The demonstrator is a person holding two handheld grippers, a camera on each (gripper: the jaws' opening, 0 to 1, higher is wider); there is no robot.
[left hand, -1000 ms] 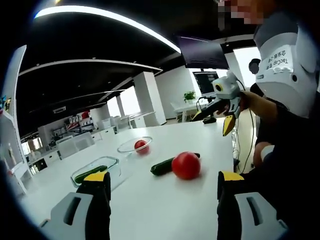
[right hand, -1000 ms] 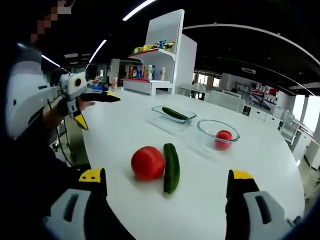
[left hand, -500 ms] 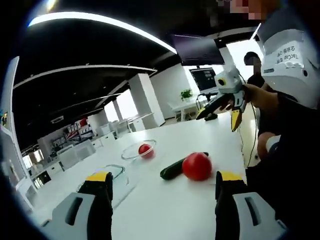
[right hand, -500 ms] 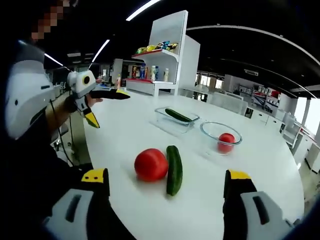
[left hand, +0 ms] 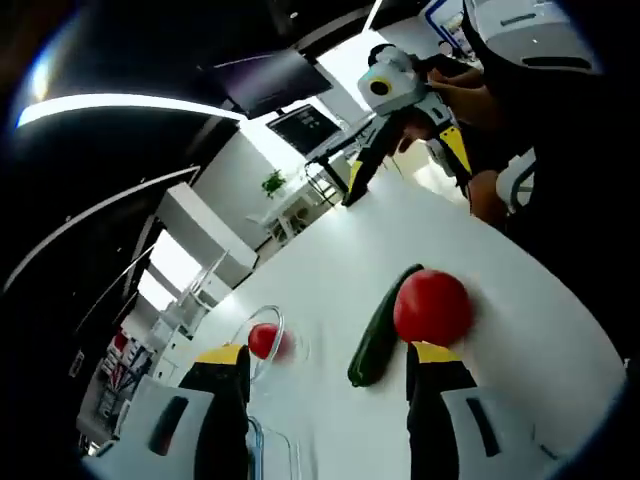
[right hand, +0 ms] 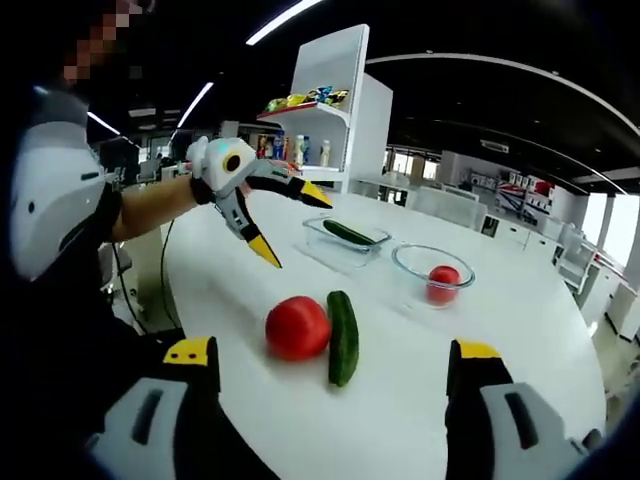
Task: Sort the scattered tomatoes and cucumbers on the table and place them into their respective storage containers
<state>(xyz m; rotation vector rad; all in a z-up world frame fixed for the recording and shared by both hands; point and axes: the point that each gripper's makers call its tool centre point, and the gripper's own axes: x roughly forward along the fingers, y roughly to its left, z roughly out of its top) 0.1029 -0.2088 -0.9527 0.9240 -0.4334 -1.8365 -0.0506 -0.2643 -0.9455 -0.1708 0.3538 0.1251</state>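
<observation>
The left claw (right hand: 290, 225) has been swung out over the white surface (right hand: 250, 280), jaws spread; the right claw (right hand: 335, 365) is released too. A round clear glass bowl (right hand: 433, 272) holds a small red tomato (right hand: 439, 283); a rectangular clear glass box (right hand: 345, 240) holds a dark green cucumber (right hand: 347, 232). A large glossy red tomato (right hand: 297, 328) is seen touching a long green cucumber (right hand: 343, 337) mid-surface

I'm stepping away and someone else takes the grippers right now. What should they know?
Left gripper: open, empty, raised over the white table, jaws toward the rectangular container.
Right gripper: open, empty, low at the near edge.
Loose: one tomato and one cucumber, side by side on the table, about touching.
Done: a cucumber lies in the rectangular container; a tomato sits in the round glass bowl.
Left: loose tomato to the bowl, loose cucumber to the rectangular container.
</observation>
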